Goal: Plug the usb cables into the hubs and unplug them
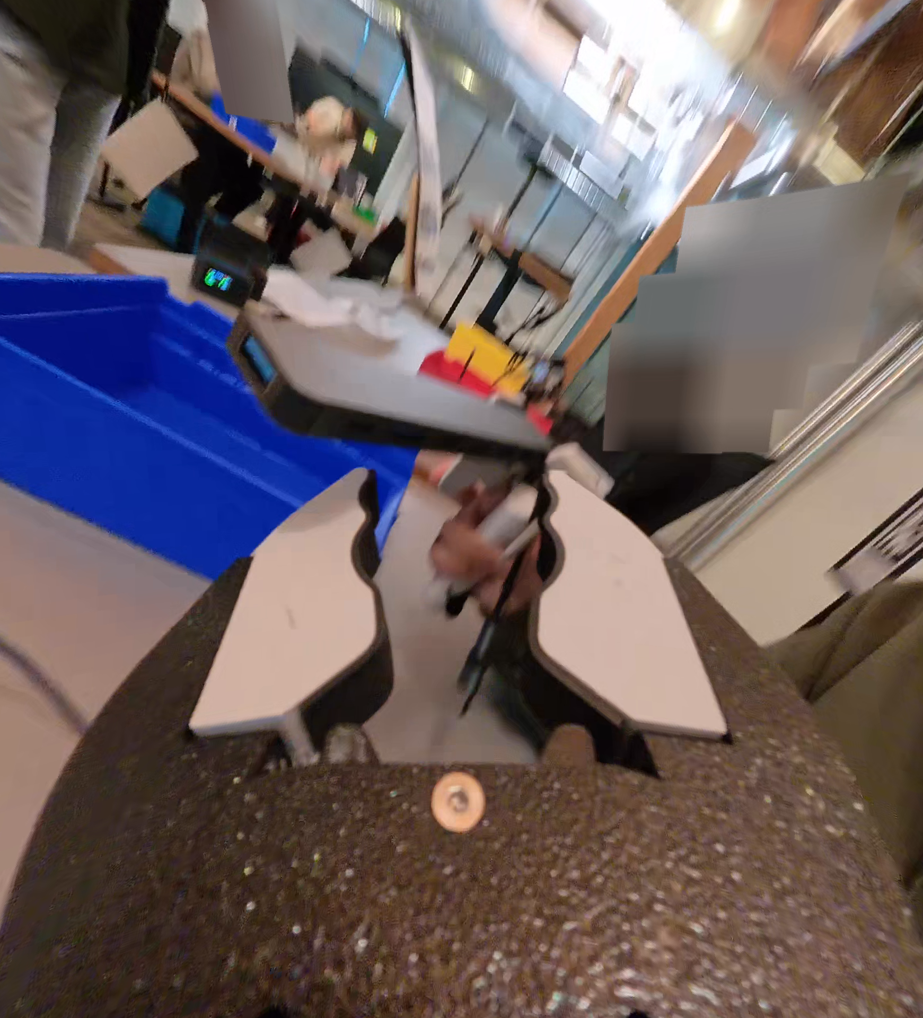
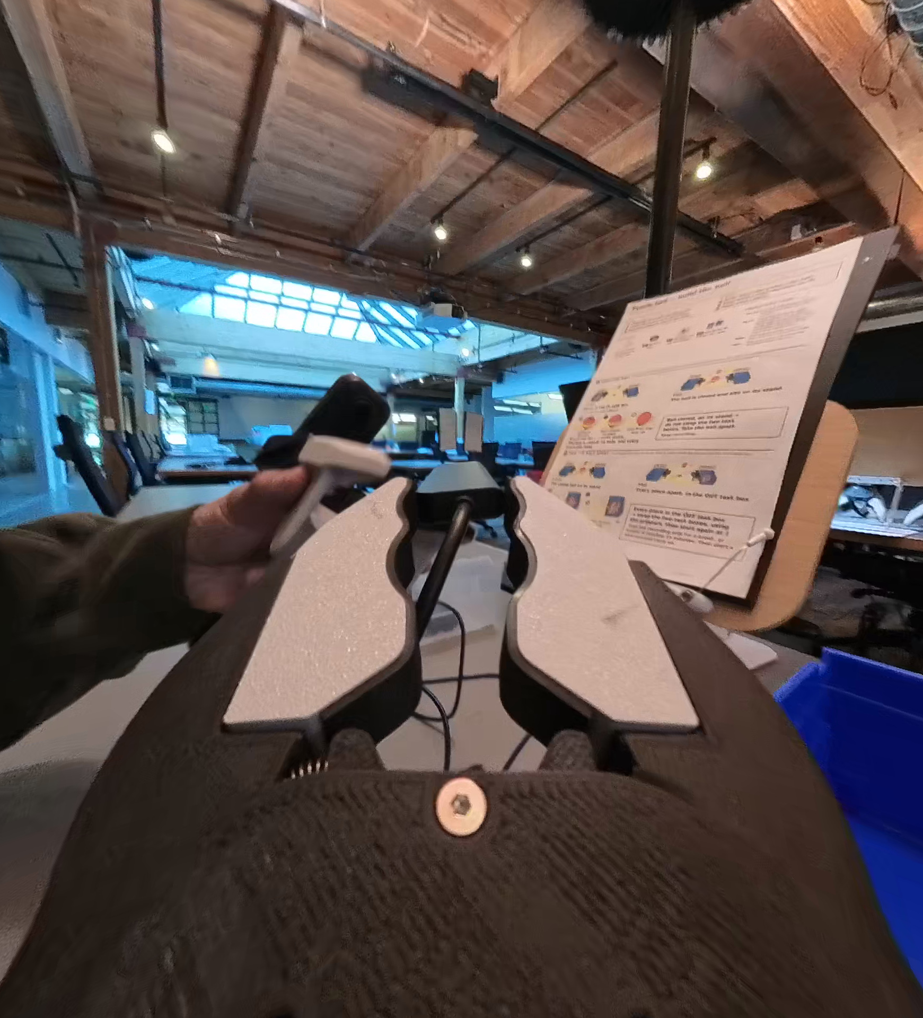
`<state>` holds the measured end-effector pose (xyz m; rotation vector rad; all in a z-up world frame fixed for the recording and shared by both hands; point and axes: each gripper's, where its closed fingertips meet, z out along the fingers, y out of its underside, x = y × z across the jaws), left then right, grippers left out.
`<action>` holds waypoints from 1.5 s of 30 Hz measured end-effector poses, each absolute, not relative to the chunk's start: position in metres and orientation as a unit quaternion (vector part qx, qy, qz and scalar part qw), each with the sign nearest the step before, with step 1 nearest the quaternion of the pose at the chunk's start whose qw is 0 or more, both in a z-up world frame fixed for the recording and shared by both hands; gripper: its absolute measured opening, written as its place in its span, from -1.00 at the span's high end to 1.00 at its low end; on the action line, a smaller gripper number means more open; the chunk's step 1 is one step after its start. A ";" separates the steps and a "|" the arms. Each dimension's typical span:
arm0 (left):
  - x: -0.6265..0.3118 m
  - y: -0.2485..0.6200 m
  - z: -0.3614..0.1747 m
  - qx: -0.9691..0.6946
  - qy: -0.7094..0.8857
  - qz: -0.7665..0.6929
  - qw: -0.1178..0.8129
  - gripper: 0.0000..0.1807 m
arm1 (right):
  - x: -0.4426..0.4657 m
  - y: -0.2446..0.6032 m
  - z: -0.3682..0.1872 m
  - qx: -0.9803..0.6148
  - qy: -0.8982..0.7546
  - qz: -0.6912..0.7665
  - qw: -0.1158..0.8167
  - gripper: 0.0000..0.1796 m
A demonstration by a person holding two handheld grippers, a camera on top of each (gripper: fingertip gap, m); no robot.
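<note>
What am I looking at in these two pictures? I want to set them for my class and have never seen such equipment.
Each picture comes from a camera fixed on a hand-held gripper, looking forward along its two fingers. In the left wrist view, the left gripper is open and holds nothing; a blue bin sits on the table to its left, and the image is blurred. In the right wrist view, the right gripper is also open and holds nothing. A hand grips the other tool, an instruction sheet stands on a stand, and black cables lie on the table.

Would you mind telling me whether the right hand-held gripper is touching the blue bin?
Apart. The right wrist view shows the right hand-held gripper open in the air, with the blue bin lower right, clear of its fingers.
</note>
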<state>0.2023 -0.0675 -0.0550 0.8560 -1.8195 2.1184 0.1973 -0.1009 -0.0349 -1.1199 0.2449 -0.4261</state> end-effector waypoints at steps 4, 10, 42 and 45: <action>0.218 -0.067 -0.052 0.350 -0.550 0.745 0.142 0.72 | 0.199 -0.082 -0.048 -0.567 0.112 -0.247 0.778 0.66; 0.230 -0.055 -0.053 0.423 -0.471 0.753 0.178 0.88 | 0.211 -0.068 -0.074 -0.604 0.130 -0.294 0.730 0.66; 0.170 -0.057 -0.141 0.109 -0.852 0.499 -0.116 0.49 | 0.193 -0.137 -0.092 -0.516 0.217 -0.170 0.811 0.64; 0.169 -0.077 -0.130 0.153 -0.825 0.541 -0.056 0.47 | 0.190 -0.143 -0.083 -0.487 0.213 -0.159 0.832 0.64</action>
